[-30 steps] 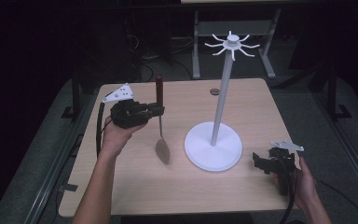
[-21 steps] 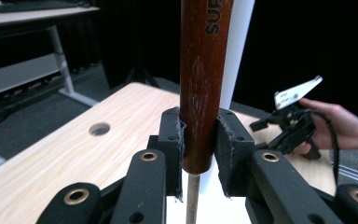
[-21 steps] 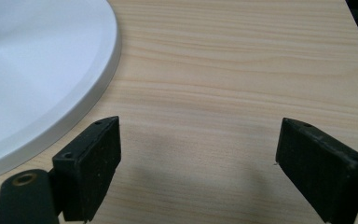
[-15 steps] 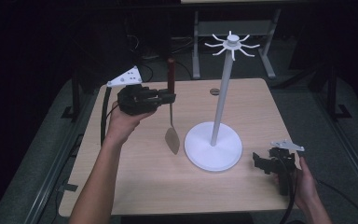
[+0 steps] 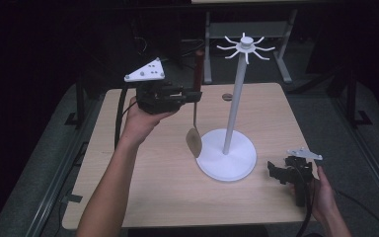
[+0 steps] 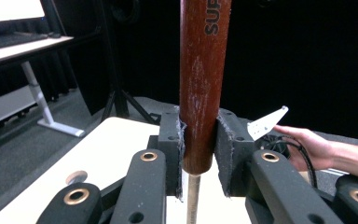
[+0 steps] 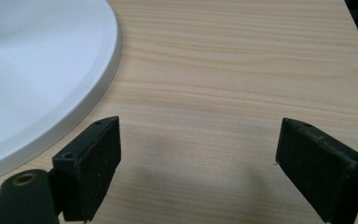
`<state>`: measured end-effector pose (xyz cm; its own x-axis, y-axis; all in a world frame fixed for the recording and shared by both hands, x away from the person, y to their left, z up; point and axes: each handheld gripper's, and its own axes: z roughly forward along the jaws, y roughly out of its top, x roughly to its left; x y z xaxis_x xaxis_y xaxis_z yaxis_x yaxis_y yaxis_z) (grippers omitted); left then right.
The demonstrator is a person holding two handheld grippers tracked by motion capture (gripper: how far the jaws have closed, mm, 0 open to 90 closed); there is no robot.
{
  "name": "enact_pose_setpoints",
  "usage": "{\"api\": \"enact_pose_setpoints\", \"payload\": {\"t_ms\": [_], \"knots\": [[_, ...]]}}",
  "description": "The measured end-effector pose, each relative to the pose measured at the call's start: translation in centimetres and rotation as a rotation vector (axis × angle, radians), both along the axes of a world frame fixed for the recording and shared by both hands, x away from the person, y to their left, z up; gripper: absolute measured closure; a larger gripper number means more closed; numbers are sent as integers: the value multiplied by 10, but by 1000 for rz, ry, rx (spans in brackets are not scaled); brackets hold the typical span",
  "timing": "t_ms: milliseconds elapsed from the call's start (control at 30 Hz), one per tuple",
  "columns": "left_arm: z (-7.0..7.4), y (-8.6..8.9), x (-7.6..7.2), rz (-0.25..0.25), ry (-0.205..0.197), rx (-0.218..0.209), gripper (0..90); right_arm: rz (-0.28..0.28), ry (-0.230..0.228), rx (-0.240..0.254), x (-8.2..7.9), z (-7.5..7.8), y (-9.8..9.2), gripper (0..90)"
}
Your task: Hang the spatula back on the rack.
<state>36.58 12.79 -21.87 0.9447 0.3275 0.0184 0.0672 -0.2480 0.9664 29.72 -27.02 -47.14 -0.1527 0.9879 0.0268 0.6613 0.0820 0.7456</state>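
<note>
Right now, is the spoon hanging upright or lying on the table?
Upright, off the table. The left hand-held gripper clamps the spoon by its brown handle, bowl hanging down beside the white stand.

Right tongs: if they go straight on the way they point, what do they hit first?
Probably the white stand base. In the high view the right tongs aim left at its rim, bare table between. The right gripper view suggests they might skim past its edge.

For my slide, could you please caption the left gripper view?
Left gripper clamps the red-brown wooden handle of an upright metal-shafted utensil above the light wooden table.
</note>
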Motion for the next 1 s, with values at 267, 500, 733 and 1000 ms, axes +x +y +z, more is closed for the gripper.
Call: {"api": "enact_pose_setpoints", "payload": {"t_ms": [267, 500, 733, 1000], "knots": [[8, -17, -1, -29, -11, 3, 739, -2, -1, 1, 0, 0, 0, 134], [9, -27, 2, -35, -7, 8, 739, -2, -1, 3, -1, 0, 0, 134], [9, -34, 3, -49, -7, 10, 739, 0, -4, 4, -1, 0, -1, 133], [6, -41, 7, -53, 8, 17, 739, 0, -4, 3, -1, 1, -1, 134]]}}
